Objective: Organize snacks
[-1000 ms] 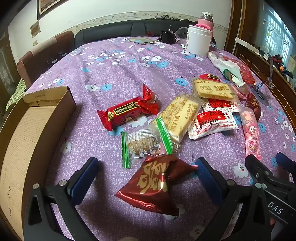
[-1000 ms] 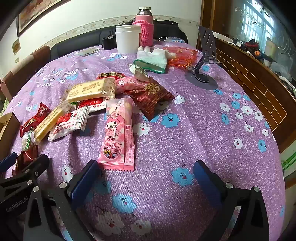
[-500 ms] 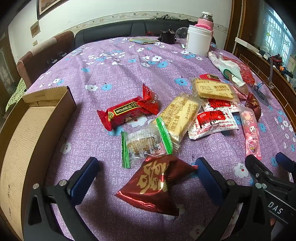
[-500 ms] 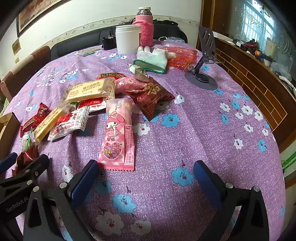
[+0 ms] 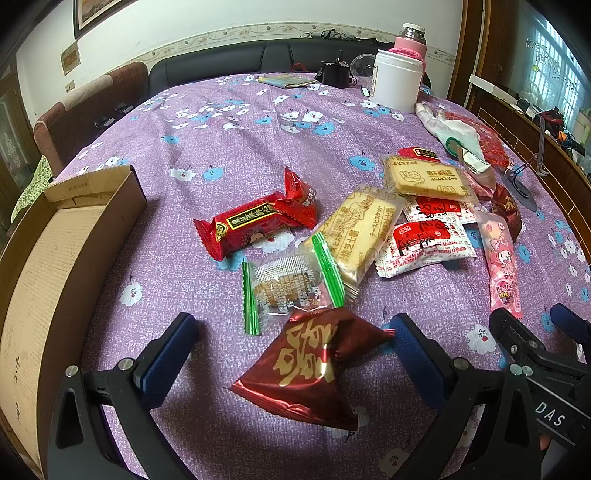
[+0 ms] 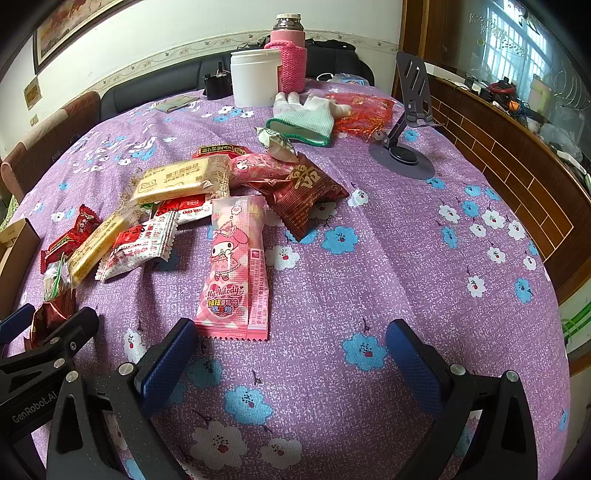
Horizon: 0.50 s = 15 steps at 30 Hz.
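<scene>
The left gripper [image 5: 291,354] is held wide open around the dark red foil packet [image 5: 308,369], presumably for lifting into the cardboard box [image 5: 66,236] beside it, while the right gripper [image 6: 291,354] is kept spread and empty below the pink packet [image 6: 236,266].

Far across the purple floral tablecloth [image 6: 388,258]: white lidded plastic tub [image 6: 255,77] just beside a bottle in a pink knitted sleeve [image 6: 288,55], small black object [image 6: 218,85] and a flat booklet [image 6: 177,103] to their left. Nearer, a white knit glove with green cuff [image 6: 306,118] touching a crumpled red-orange plastic bag [image 6: 364,112], grey folding phone stand [image 6: 406,147] just right of them. Behind the table, black leather sofa [image 5: 221,66] and framed picture [image 6: 70,26] on the wall.
</scene>
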Each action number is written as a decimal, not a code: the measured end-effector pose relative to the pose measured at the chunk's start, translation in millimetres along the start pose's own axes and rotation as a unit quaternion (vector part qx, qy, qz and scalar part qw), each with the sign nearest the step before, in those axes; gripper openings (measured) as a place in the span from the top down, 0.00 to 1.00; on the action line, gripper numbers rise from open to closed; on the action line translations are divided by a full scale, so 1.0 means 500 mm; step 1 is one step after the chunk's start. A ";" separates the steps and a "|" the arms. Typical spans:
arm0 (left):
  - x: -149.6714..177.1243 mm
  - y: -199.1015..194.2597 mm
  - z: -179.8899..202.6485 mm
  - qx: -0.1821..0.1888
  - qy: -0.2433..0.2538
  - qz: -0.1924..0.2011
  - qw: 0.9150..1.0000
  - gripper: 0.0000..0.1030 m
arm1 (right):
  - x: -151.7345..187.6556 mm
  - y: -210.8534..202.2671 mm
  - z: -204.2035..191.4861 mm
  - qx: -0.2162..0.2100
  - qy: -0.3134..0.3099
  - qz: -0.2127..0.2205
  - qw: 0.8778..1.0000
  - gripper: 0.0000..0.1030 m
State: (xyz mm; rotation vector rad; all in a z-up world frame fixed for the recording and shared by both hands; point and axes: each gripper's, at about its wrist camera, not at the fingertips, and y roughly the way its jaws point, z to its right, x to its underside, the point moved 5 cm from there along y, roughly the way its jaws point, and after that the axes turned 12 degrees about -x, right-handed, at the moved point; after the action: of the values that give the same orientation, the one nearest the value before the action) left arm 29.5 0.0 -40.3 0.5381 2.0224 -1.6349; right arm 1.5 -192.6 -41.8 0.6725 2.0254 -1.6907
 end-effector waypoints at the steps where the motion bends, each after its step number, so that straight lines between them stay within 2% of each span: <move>1: 0.000 0.000 0.000 0.000 0.000 0.000 1.000 0.00 | 0.000 0.000 0.000 0.000 0.000 0.000 1.000 0.01; 15: -0.002 0.002 -0.001 -0.007 -0.010 -0.003 1.000 0.00 | 0.000 0.000 0.000 0.000 0.000 0.000 1.000 0.01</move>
State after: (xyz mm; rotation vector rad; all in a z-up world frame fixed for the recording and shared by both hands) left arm 30.7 0.6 -40.3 0.5110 2.0210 -1.6225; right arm 1.4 -192.4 -41.5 0.6731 2.0256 -1.6899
